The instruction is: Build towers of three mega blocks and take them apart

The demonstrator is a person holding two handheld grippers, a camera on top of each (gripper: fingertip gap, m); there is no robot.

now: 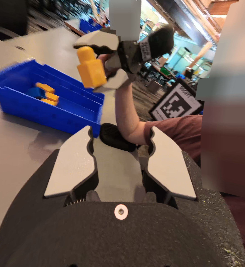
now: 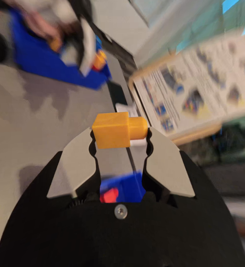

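Note:
My right gripper (image 2: 120, 130) is shut on an orange mega block (image 2: 111, 130). It grips the block lengthwise, the base against the left pad and the stud against the right pad. The left wrist view shows the same grasp: the right gripper (image 1: 87, 67) holds the orange block (image 1: 93, 72) in the air beside the blue bin (image 1: 46, 115). My left gripper (image 1: 121, 130) is open and empty, low over the grey table (image 1: 17, 144). Orange blocks (image 1: 49, 93) and a blue block (image 1: 36, 92) lie in the bin. The left gripper (image 2: 87, 57) appears blurred near that bin (image 2: 39, 60).
The person's forearm (image 1: 126, 115) rests its elbow on a black pad (image 1: 114, 135) at the table edge. A black-and-white marker board (image 1: 176, 104) stands behind. A second blue bin (image 2: 127, 186) with a red block (image 2: 108, 195) sits under the right gripper. A printed sheet (image 2: 191, 93) stands to the right.

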